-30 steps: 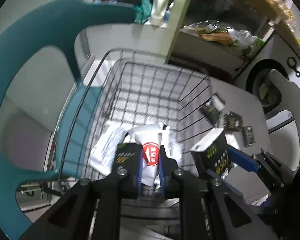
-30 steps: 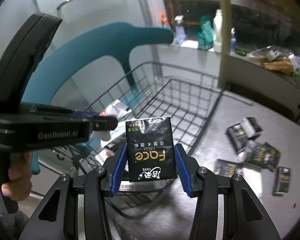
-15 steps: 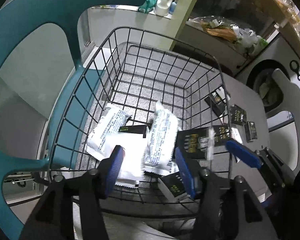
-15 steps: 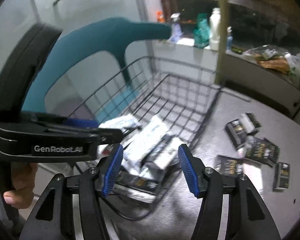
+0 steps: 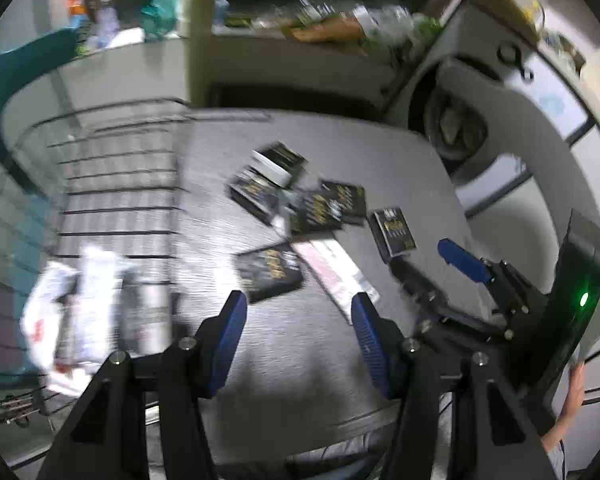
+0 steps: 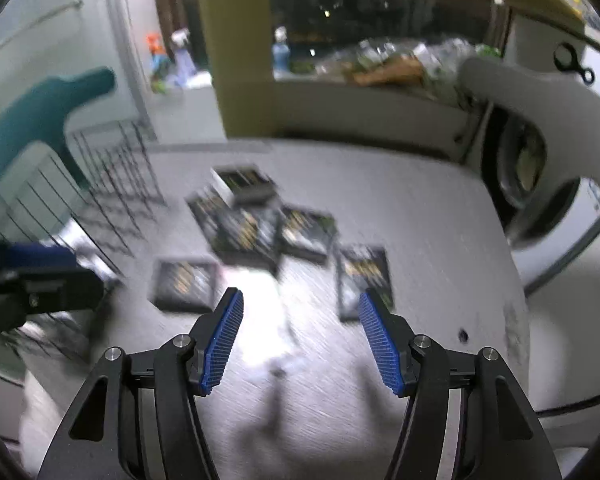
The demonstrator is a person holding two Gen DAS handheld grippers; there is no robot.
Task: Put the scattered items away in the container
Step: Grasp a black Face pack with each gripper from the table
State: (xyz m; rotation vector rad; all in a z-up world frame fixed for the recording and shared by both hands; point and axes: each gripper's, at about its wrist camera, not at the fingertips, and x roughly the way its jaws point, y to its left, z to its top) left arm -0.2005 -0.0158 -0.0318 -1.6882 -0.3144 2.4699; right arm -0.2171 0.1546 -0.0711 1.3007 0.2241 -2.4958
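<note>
The black wire basket point(image 5: 112, 184) is seen at the left side of the grey table point(image 5: 312, 344). White crinkly packets point(image 5: 80, 304) are lying inside the basket, though they are blurred. To the right of the basket, flat black packs with gold print point(image 5: 300, 200) are scattered on the table, some overlapping in a small heap. One more black pack point(image 5: 270, 270) is lying alone, just right of the basket and closer to the cameras than the heap. A long white packet point(image 5: 332, 272) is lying beside that pack, further from the basket. Another black pack point(image 5: 394, 232) is set furthest right from the basket.

The left gripper point(image 5: 296, 320) is held over the table right of the basket, with its blue pads point(image 5: 226, 336) apart and nothing between them. The right gripper point(image 6: 300, 332) is held further right of the basket, over the white packet point(image 6: 260, 300). Its jaws have just been opening, and nothing is gripped between them. A teal chair back point(image 6: 36, 112) is seen behind the basket.
</note>
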